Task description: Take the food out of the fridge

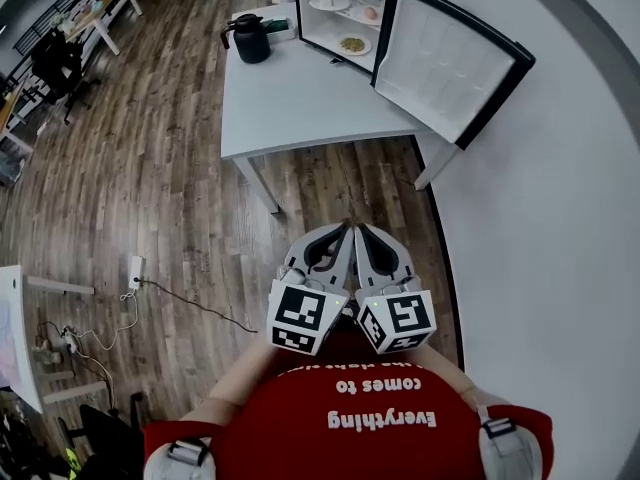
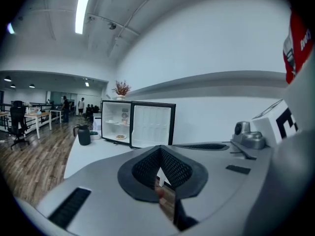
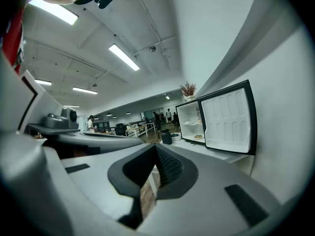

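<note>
food [image 1: 353, 43], apparently plated, sits in the open fridge [image 1: 445, 63]; left gripper [image 1: 345, 231] and right gripper [image 1: 362, 231] closed, empty.

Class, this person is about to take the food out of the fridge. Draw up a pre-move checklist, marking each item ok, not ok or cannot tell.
1. Fridge door open: ok, swung wide.
2. Food in sight in the fridge: ok, plate of food on the lower shelf, another plate above.
3. Left gripper ready to grasp: not ok, jaws shut, nothing held.
4. Right gripper ready to grasp: not ok, jaws shut, nothing held.
5. Grippers at the fridge: not ok, both held near the person's chest, back from the table.
6. Black jug clear of the opening: ok, stands off to one side.
</note>
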